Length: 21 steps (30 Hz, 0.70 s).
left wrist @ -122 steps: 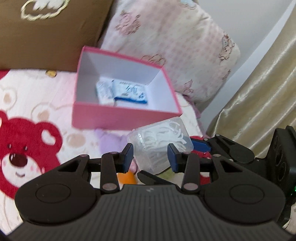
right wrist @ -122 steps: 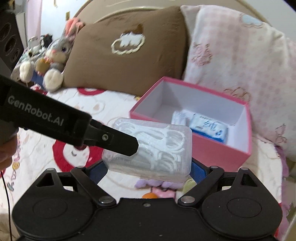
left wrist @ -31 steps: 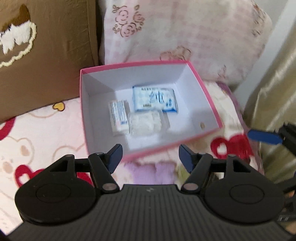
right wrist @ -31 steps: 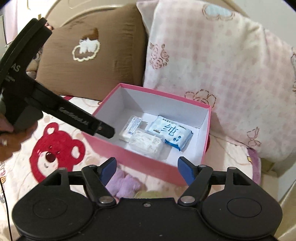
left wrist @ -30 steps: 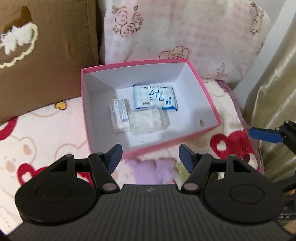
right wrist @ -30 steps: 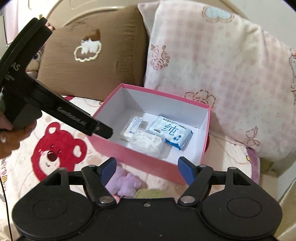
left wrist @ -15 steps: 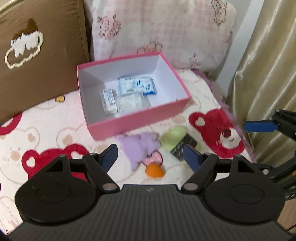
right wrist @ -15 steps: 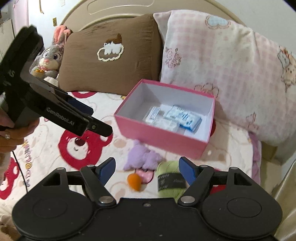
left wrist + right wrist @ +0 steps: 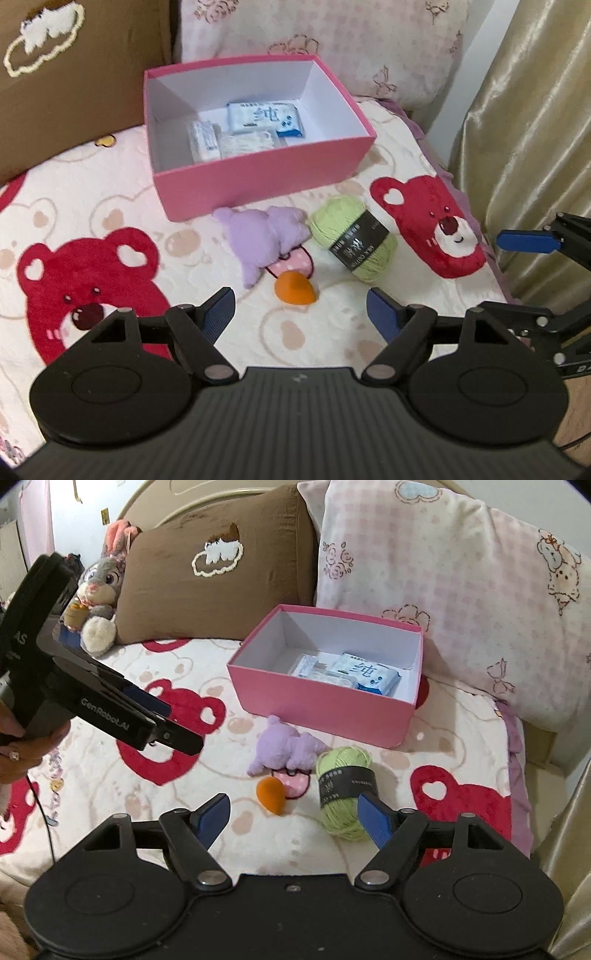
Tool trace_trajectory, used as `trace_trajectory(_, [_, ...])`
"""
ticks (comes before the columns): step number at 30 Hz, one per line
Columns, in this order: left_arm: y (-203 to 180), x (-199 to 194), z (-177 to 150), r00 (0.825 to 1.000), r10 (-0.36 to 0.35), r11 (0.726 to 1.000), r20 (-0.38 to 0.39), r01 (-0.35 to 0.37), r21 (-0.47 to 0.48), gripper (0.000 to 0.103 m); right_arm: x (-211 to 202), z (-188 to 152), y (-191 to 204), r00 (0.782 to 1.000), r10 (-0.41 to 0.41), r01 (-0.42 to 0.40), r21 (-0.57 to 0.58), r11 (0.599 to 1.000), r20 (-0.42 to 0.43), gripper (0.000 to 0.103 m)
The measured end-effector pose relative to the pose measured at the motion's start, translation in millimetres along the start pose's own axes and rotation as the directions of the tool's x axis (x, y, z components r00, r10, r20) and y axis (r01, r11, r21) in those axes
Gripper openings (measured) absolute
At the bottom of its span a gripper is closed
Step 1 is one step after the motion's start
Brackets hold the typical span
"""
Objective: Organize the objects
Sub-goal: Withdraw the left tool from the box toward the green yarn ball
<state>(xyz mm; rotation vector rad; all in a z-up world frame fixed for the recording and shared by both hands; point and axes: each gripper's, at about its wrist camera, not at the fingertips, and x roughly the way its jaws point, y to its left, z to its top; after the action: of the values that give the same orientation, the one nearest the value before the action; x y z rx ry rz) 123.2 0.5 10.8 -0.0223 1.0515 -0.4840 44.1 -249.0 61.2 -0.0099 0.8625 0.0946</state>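
1. On the bed, just in front of the pink box (image 9: 258, 184), three things lie loose: a purple plush toy (image 9: 262, 236), a small orange piece (image 9: 295, 290) and a ball of green yarn (image 9: 352, 238).
2. Inside the pink box lie a blue-and-white packet (image 9: 264, 118), a smaller packet (image 9: 203, 140) and a clear case (image 9: 245, 142).
3. The yarn looks light, soft and springy. I'd pinch it across the middle, over its black paper band, since the rounded ends would likely squash and slip.
4. The plush toy should be lighter and floppier still; its thick body is the best hold.
5. The right claw (image 9: 291, 821) is spread wide and empty, with the yarn (image 9: 343, 786) just beyond its right finger, well short of the pink box.
6. The left claw (image 9: 301, 314) is also spread and holding nothing, the orange piece just ahead of it and nearer than the pink box.
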Motion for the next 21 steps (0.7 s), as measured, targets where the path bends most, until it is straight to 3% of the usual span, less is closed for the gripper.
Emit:
trace_trajectory(9, [-10,29,4,0.996,-0.042,0.997,0.079,0.036,0.073,0.079,19,-3,1,1.0,0.029,-0.029,-0.004,1.0,0.007,0.08])
trace_trajectory(14, [-12,54,11,0.99,-0.062,0.993,0.127,0.048,0.105,0.079,38,-11,-6,0.999,0.025,-0.027,0.055,0.998,0.034,0.08])
trace_trajectory(21, [-13,97,15,0.986,-0.118,0.985,0.116,0.102,0.138,0.079,77,-22,-20,1.0,-0.004,0.002,0.075,0.997,0.027,0.08])
